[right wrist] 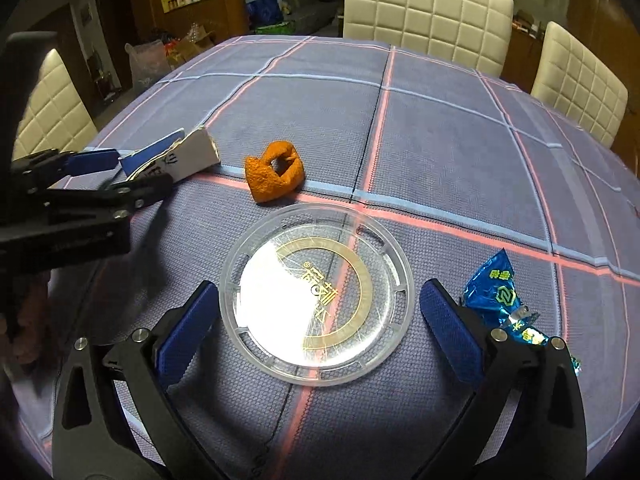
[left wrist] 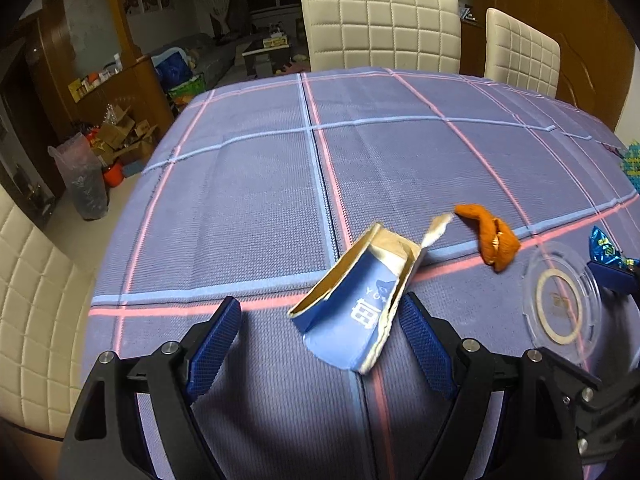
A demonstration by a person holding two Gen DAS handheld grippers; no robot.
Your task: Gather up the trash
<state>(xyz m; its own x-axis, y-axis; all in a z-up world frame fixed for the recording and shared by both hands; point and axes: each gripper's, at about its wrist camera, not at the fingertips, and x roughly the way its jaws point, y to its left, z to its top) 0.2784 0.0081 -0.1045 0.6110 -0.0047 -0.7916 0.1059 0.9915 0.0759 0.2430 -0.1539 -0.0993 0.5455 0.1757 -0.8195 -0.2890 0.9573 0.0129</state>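
- Left gripper (left wrist: 320,320): jaws spread wide, nothing gripped. The torn blue paper carton (left wrist: 354,296) is seen lying between the fingers, nearer the right-hand pad; contact with that pad cannot be told.
- Right gripper (right wrist: 316,312): jaws spread fully, nothing gripped. The clear plastic lid (right wrist: 316,292) lies flat on the tablecloth (right wrist: 440,140) between the pads, with a gap visible on both sides.
- Carton: crushed, blue outside with a brown inner face, open end toward the far side of the table. In the right wrist view it is seen at the left, with the left gripper on it.
- Orange peel (right wrist: 276,176): curled piece, located just beyond the lid and beside the carton, apart from both.
- Blue foil wrapper (right wrist: 500,292): crumpled, lying right beside the outside of the right gripper's right finger, partly hidden behind it.
- All four trash items are resting on the plaid purple tablecloth, clustered at the near side.
- White padded chairs (left wrist: 380,24) are placed at the far edge of the table.
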